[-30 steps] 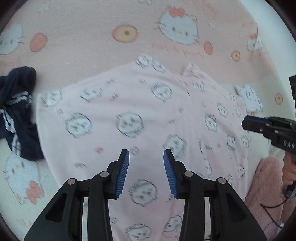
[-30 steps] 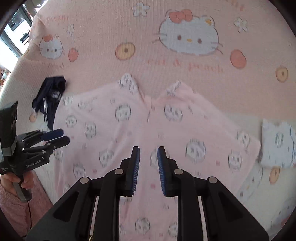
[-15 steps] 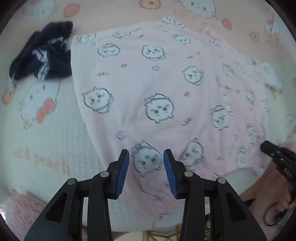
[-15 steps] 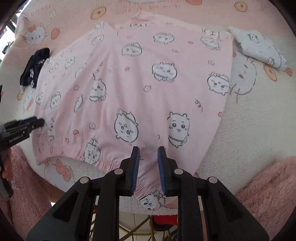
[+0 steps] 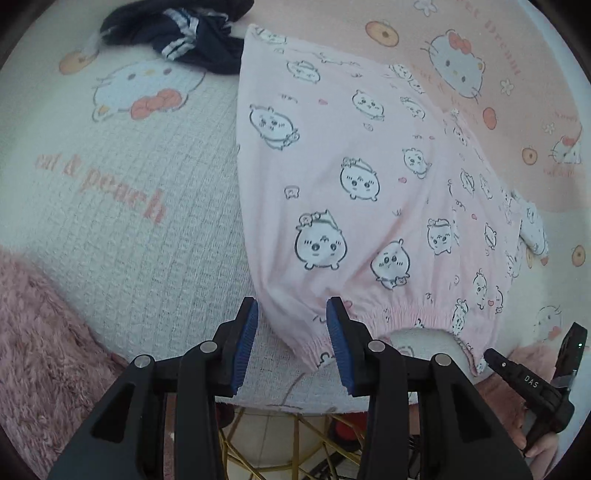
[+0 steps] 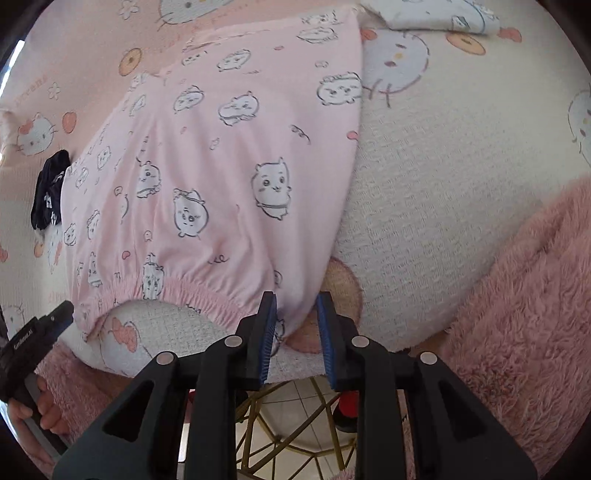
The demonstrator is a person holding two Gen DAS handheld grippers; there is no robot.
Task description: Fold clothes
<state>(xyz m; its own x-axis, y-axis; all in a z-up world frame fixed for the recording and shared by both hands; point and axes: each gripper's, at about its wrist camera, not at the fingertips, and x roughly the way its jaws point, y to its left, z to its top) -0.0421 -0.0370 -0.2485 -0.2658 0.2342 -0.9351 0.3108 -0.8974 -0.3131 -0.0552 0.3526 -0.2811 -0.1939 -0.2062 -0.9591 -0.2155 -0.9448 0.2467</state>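
A pink garment (image 5: 369,177) printed with cartoon animals lies flat on the blanket, its gathered elastic waistband (image 5: 406,314) along the near edge. My left gripper (image 5: 292,314) hangs open over the waistband's left corner, which shows between the two blue pads without touching them. In the right wrist view the same garment (image 6: 229,166) spreads away from me. There my right gripper (image 6: 295,306) stands narrowly open above the waistband's right corner (image 6: 280,317). Each gripper appears in the other's view: the right one (image 5: 524,380) and the left one (image 6: 40,332), both hand-held.
A navy garment with white stripes (image 5: 195,37) lies crumpled past the pink one's far left corner. A folded white printed cloth (image 6: 436,14) lies at the far right. The cat-print blanket (image 5: 129,184) ends just below my fingers; a gold wire frame (image 5: 258,435) and fluffy pink fabric (image 6: 535,288) are beneath.
Both grippers have drawn back from over the middle of the pink garment to its near waistband corners, rolling as they went. The right jaws stand slightly wider.
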